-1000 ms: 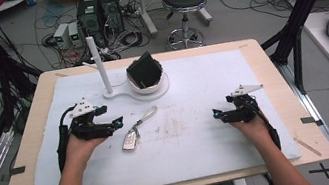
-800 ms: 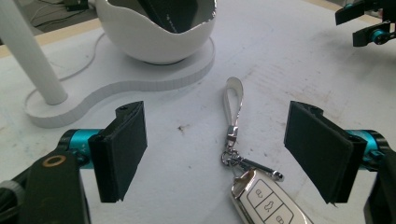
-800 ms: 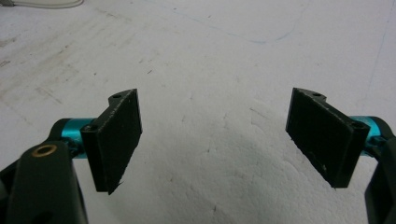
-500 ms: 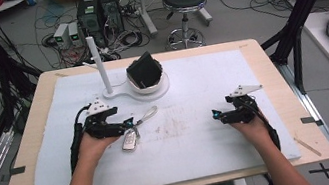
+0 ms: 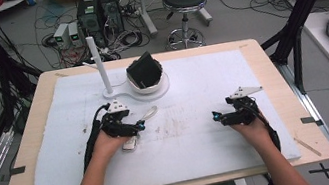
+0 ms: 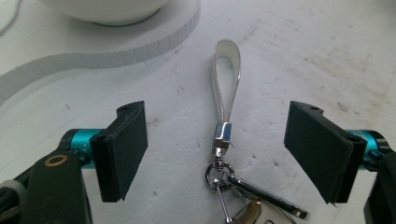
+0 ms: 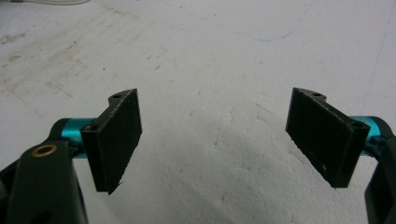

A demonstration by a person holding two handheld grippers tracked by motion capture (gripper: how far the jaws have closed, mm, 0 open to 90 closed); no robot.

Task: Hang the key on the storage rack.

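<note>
Lab room, cables and a stool on the floor behind; wooden table (image 5: 269, 62) covered with a scuffed white foam mat (image 5: 207, 116). Far centre of the mat: a white stand (image 5: 117, 93) with an upright post and a bowl-shaped dish holding a black block (image 5: 143, 70).

Left gripper (image 6: 217, 147) is low over the mat, released, jaws spread wide on either side of a keychain (image 6: 224, 135). Its white strap loop (image 6: 227, 74) points toward the stand; the metal swivel, clip and key lie at the near end, between and just below the pads. No contact yet. In the high view the keychain (image 5: 144, 118) sits left of centre, near the stand base.

Right gripper (image 7: 215, 140) is also released, hovering over bare mat on the right, well apart from the keychain.

Risks, as I judge: closing here may catch only the thin strap or the swivel, so the heavier key end swings or slips out. Pads pressing into soft foam could skid the keychain sideways rather than pinch it.
</note>
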